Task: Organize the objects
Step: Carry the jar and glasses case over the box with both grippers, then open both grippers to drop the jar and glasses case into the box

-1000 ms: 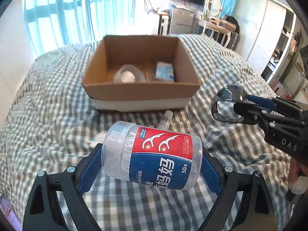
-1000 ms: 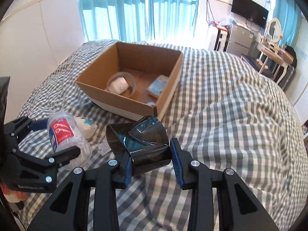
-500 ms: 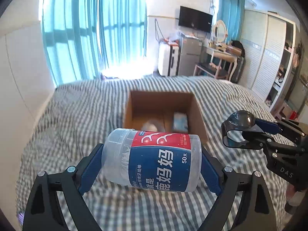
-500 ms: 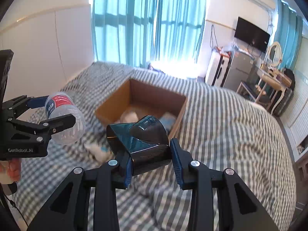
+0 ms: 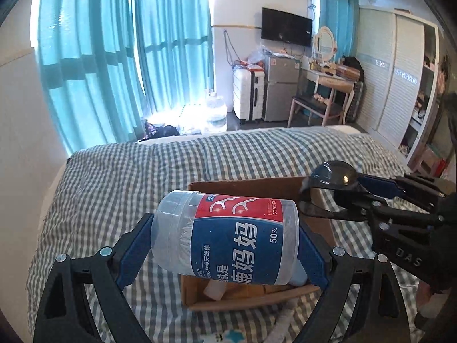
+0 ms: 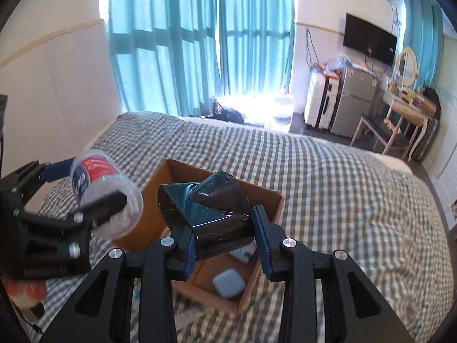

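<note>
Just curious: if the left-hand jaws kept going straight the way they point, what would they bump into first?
Probably the open brown cardboard box on the checked bed: it lies right behind the clear floss-pick jar they hold, though depth is unclear.

You've got two grippers up: left gripper (image 5: 225, 237) at 6 o'clock with one floss-pick jar (image 5: 225, 235), right gripper (image 6: 225, 238) with one dark glossy container (image 6: 211, 210). One cardboard box (image 6: 274, 208), one pale blue case (image 6: 229, 283) inside at 6.

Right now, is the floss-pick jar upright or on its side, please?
On its side: the floss-pick jar lies crosswise, ends clamped by the left gripper.
</note>
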Available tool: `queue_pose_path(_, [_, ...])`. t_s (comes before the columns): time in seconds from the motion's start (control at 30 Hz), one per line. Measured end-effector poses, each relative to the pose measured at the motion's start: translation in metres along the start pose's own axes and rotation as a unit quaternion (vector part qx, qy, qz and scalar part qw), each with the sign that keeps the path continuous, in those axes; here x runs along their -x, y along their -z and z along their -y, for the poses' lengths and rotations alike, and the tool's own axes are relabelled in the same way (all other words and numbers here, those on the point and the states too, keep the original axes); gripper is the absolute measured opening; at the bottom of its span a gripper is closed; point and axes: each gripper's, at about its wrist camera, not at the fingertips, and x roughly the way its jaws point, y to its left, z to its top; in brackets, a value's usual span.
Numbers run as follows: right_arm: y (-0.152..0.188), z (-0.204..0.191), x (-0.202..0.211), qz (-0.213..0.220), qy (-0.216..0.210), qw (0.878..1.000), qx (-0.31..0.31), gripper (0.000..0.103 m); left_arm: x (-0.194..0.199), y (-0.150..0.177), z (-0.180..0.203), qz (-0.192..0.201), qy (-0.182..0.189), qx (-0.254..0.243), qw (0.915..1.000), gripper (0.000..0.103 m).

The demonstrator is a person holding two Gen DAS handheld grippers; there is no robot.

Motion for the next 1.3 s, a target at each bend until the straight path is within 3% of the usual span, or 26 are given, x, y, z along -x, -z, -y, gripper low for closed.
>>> queue_pose_path(0.23, [0.002, 0.014, -0.069, -0.031, 0.006, 0.999, -0.01, 0.034, -0.071, 0.017, 0.015, -0.059, 0.015, -0.051, 0.9968, 0.093])
queue_pose_path(0.5, [0.014, 0.021, -0.11, -0.054, 0.002, 0.999, -0.008, 0.034, -0.099, 0.036, 0.031, -0.066, 0.053, -0.092, 0.9921, 0.093])
queue_pose_path(0.7, [0.023, 0.021, -0.115, -0.06, 0.001, 0.998, -0.015, 0.035, -0.099, 0.046, 0.035, -0.059, 0.062, -0.097, 0.9916, 0.094])
queue_pose_path(0.77, [0.024, 0.024, -0.112, -0.06, -0.004, 0.998, -0.023, 0.037, -0.096, 0.048, 0.035, -0.062, 0.063, -0.093, 0.9917, 0.095])
queue_pose_path(0.83, [0.024, 0.026, -0.107, -0.06, -0.014, 0.998, -0.031, 0.052, -0.092, 0.048, 0.032, -0.068, 0.07, -0.081, 0.9919, 0.099])
queue_pose_path(0.87, [0.023, 0.028, -0.104, -0.057, -0.014, 0.998, -0.035, 0.065, -0.088, 0.047, 0.031, -0.068, 0.073, -0.074, 0.9922, 0.1])
queue_pose_path(0.9, [0.021, 0.029, -0.096, -0.048, -0.013, 0.998, -0.038, 0.069, -0.084, 0.046, 0.03, -0.068, 0.075, -0.069, 0.9925, 0.1])
queue_pose_path(1.1, [0.009, 0.029, -0.046, -0.006, -0.003, 0.999, -0.044, 0.072, -0.039, 0.032, 0.022, -0.05, 0.068, -0.042, 0.9956, 0.101])
queue_pose_path(1.3, [-0.001, 0.026, 0.025, 0.036, 0.01, 0.999, -0.039, 0.075, 0.028, 0.017, 0.015, -0.005, 0.038, -0.03, 0.9988, 0.102])
